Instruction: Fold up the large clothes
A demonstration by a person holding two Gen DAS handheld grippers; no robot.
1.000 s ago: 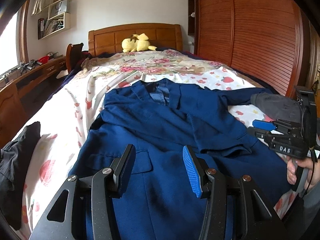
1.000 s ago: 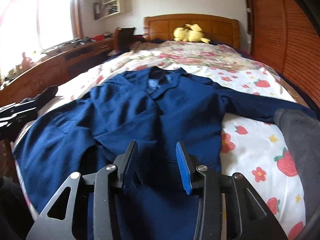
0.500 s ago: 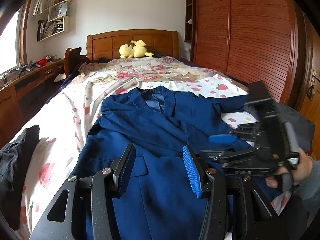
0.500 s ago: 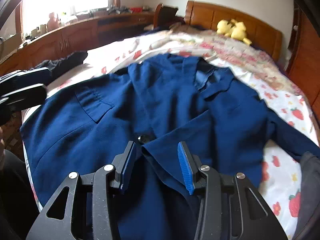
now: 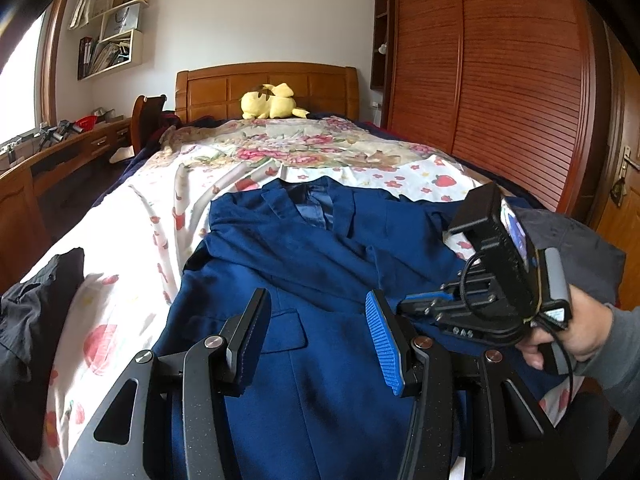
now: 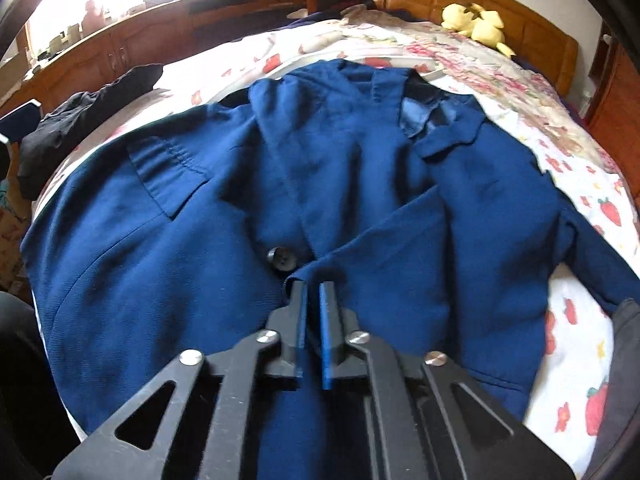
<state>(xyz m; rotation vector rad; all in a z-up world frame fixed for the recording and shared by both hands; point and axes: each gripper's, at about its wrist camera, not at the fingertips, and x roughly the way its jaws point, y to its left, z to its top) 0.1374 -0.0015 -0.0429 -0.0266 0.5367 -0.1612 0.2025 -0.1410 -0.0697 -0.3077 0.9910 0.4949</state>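
Where its woven front edge folds, right gripper (image 6: 314,300) pinches navy jacket (image 6: 360,184).

Both claws are the same build: black speckled plastic arms with triangular cutouts, silver round screws at the pivots. The left claw (image 5: 316,336) has one bright blue ribbed pad (image 5: 382,346) and one pad that looks dark from this side. On the right claw (image 6: 314,300) the pads are blue as well, on thin black fingers. From the left cam you see its body side-on: boxy black housing with a small lit screen, a black cable looping round it, small bolts underneath. The hand (image 5: 568,332) on its grip comes out of a grey sleeve (image 5: 618,360)
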